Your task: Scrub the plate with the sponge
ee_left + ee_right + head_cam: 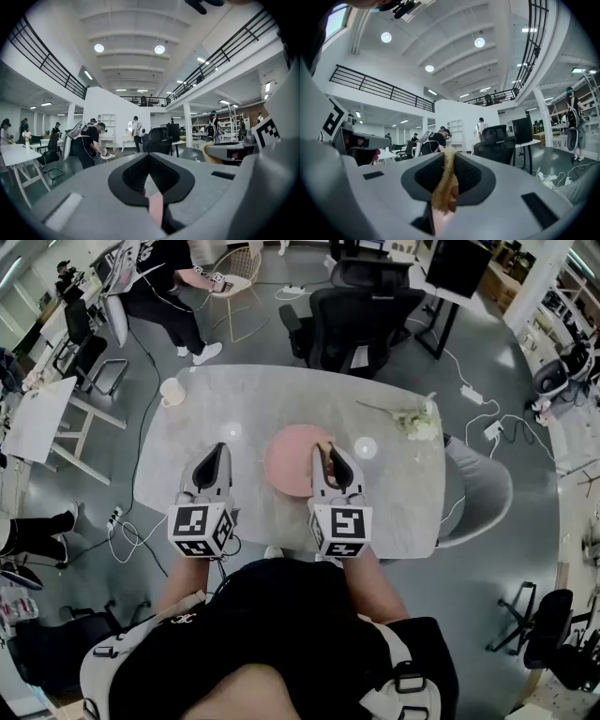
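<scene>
We see the pink plate (291, 460) lying flat near the middle of the grey table (234, 409). The right gripper (330, 452) reaches over the plate's right rim. In its own view its jaws are clamped on the sponge (444, 186), a tan, fibrous strip that stands upright between the black pads and pokes out past the tips. We cannot tell whether the sponge touches the plate.

The left gripper (219, 452) is just beside the plate's left rim, over bare table. Its jaws are pressed together at the tips with nothing between them, and a sliver of the plate's pink shows through the slot below the pads.

A pale cup (172, 392) stands well apart from the plate, toward the table's far left corner. A sprig of white flowers (413, 420) lies to the plate's right on the far side. A black office chair (361, 320) stands beyond the table.
</scene>
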The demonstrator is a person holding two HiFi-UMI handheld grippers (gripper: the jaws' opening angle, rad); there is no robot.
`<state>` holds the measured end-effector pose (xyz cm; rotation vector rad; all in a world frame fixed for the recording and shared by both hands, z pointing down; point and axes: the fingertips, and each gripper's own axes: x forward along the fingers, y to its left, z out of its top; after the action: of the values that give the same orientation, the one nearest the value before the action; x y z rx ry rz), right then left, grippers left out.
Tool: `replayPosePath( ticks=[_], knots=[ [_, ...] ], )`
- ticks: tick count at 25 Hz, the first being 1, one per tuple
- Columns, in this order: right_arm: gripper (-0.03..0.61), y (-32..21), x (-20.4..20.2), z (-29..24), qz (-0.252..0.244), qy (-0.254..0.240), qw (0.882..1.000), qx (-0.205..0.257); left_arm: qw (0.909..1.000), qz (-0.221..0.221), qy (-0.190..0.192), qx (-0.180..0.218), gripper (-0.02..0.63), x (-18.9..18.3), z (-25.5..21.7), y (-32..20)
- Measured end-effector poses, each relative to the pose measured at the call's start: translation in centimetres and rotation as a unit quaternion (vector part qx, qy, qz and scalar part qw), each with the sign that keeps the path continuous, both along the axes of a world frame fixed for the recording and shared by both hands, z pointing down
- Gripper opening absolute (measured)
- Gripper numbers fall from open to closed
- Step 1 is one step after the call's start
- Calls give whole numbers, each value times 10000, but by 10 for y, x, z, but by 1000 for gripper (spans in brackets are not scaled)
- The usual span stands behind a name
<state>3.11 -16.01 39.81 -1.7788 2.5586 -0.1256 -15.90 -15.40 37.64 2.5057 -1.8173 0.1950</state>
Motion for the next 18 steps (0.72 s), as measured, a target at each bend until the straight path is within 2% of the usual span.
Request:
replayPosePath(
  ticks=[6,12,18],
  knots=[
    [69,-2,4,3,22,-10,10000,-26,9998,98,77,-169,5,7,8,-6],
    [69,1,3,-8,-258,-215,9992,219,9994,176,124,-257,5,13,11,-12],
    [69,-6,10,-2,-179,-153,9996,146,9989,339,59,-319,5,24,17,-20]
  ],
)
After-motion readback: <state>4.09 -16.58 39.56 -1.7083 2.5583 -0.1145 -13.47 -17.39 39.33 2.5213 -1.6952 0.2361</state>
